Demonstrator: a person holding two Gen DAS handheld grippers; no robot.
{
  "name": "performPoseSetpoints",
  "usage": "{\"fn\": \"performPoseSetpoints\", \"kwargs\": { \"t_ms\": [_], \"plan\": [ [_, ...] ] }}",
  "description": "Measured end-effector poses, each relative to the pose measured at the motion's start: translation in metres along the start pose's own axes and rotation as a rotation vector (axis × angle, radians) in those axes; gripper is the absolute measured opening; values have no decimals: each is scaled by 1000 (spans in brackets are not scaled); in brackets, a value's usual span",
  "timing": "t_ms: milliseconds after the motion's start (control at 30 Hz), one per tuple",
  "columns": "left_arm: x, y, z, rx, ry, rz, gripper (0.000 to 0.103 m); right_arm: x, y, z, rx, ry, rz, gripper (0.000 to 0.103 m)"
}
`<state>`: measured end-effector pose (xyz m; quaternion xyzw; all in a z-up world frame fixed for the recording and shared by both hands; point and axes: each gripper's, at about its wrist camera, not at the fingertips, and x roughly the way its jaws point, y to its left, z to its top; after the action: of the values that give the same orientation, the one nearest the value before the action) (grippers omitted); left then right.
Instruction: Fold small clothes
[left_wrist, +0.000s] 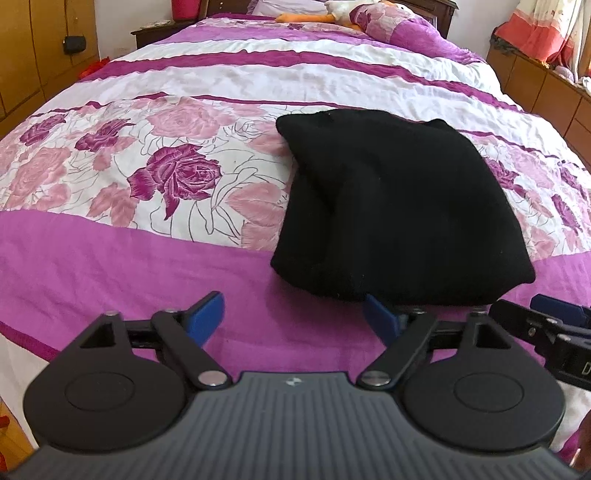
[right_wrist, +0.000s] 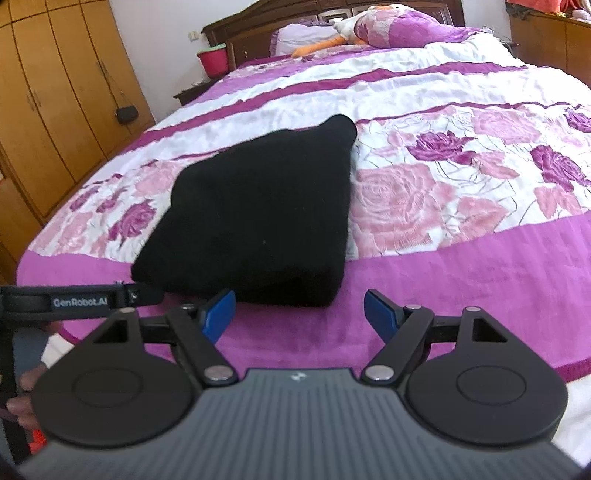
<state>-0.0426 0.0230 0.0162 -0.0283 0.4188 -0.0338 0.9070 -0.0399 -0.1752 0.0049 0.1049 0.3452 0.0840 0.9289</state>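
Note:
A black knitted garment (left_wrist: 391, 206) lies folded into a thick rectangle on the pink floral bedspread (left_wrist: 147, 258); it also shows in the right wrist view (right_wrist: 258, 214). My left gripper (left_wrist: 295, 317) is open and empty, just in front of the garment's near left edge, its right blue finger (left_wrist: 380, 317) close under that edge. My right gripper (right_wrist: 299, 314) is open and empty, in front of the garment's near right corner. The right gripper shows at the right edge of the left wrist view (left_wrist: 546, 325).
The bed runs far back to pillows and a plush duck (right_wrist: 354, 29) at the headboard. Wooden wardrobes (right_wrist: 55, 92) stand to the left, with a red bin (right_wrist: 214, 61) on a nightstand. A low wooden cabinet (left_wrist: 546, 81) runs along the right.

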Motion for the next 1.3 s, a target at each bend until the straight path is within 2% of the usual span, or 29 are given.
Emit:
{"fn": "performPoseSetpoints", "kwargs": {
  "t_ms": [33, 133, 433, 700, 1300],
  "plan": [
    [1, -1, 0, 3, -4, 3, 99, 1, 0, -1, -1, 0, -7, 79],
    [4, -7, -1, 20, -21, 14, 100, 6, -1, -3, -5, -9, -33, 86],
    [22, -18, -3, 25, 14, -4, 100, 20, -4, -7, -16, -13, -75, 87],
    [31, -21, -5, 39, 27, 30, 100, 22, -7, -8, 8, -8, -58, 87],
    [34, -20, -7, 35, 38, 42, 100, 18, -7, -9, 17, -21, -44, 87]
  ]
}}
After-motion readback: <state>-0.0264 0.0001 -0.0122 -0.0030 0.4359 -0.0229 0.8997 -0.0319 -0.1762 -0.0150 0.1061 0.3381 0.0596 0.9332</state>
